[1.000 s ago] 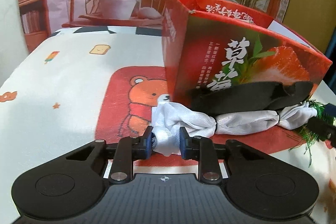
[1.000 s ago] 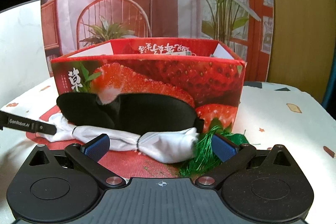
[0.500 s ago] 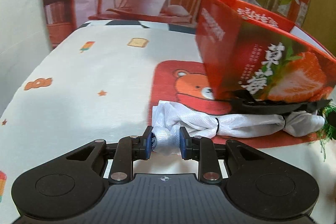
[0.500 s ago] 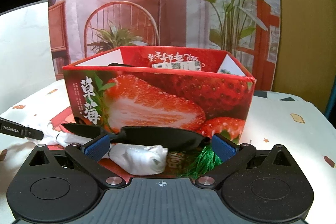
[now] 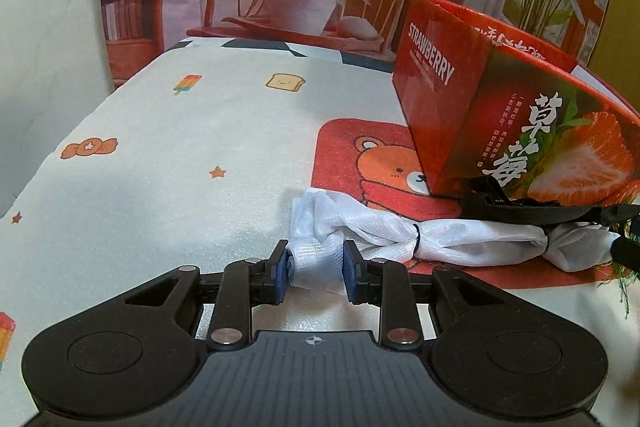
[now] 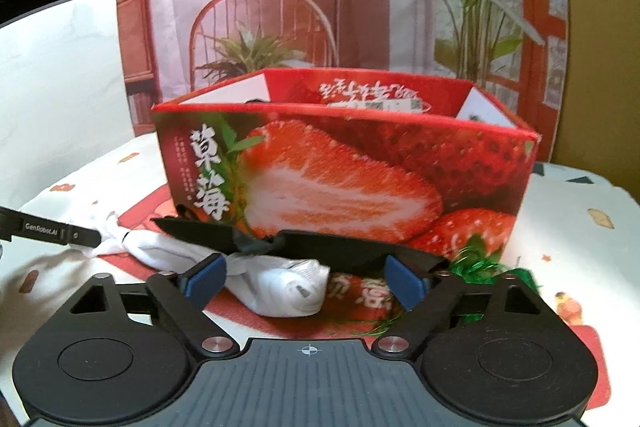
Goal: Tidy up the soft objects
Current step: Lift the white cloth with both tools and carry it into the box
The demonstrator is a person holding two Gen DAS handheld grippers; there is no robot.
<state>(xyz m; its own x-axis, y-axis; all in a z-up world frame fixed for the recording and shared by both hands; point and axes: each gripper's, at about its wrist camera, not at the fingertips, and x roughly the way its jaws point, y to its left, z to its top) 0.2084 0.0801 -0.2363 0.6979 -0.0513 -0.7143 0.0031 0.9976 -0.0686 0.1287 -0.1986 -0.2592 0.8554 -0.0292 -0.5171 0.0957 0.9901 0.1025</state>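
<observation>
A long white mesh cloth (image 5: pixel 448 243), tied in segments, lies on the table in front of a red strawberry box (image 5: pixel 516 119). My left gripper (image 5: pixel 316 273) is shut on the cloth's left end. In the right wrist view the cloth's other end (image 6: pixel 288 287) lies between the fingers of my right gripper (image 6: pixel 306 281), which is open around it. A black eye mask (image 6: pixel 304 247) lies over the cloth against the box (image 6: pixel 340 179). Green tinsel (image 6: pixel 484 267) lies to the right of the mask.
The table has a white cartoon-print cloth (image 5: pixel 192 163) with a red bear patch (image 5: pixel 380 167). A printed backdrop (image 6: pixel 320 7) stands behind the box. The left gripper's finger (image 6: pixel 52 227) shows at the left in the right wrist view.
My left gripper has pulled the cloth's left end back and leftward, away from the box. My right gripper has come down and closer over the cloth's right end, still open.
</observation>
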